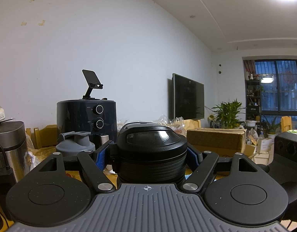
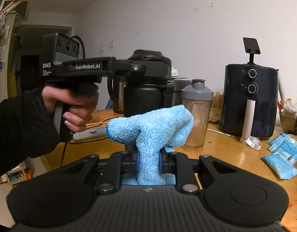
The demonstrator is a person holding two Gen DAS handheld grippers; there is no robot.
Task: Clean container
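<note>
Left wrist view: the left gripper [image 1: 148,154] clamps its 2 blue pads on the black container [image 1: 151,150], held upright above the table, air fryer [image 1: 86,119] behind.

Right wrist view: the right gripper [image 2: 148,161] pinches a blue cloth [image 2: 151,129] just before the container [image 2: 146,89], gripped below its lid by the left gripper [image 2: 168,89] in a person's hand [image 2: 74,106].

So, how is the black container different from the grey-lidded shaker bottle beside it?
The black container is opaque and dark all over; the shaker bottle has a clear body under a grey lid. The container is clamped at its lid by the left gripper; the shaker bottle stands free on the table, untouched. The container looks wider than the shaker. Both are upright with lids on.
</note>
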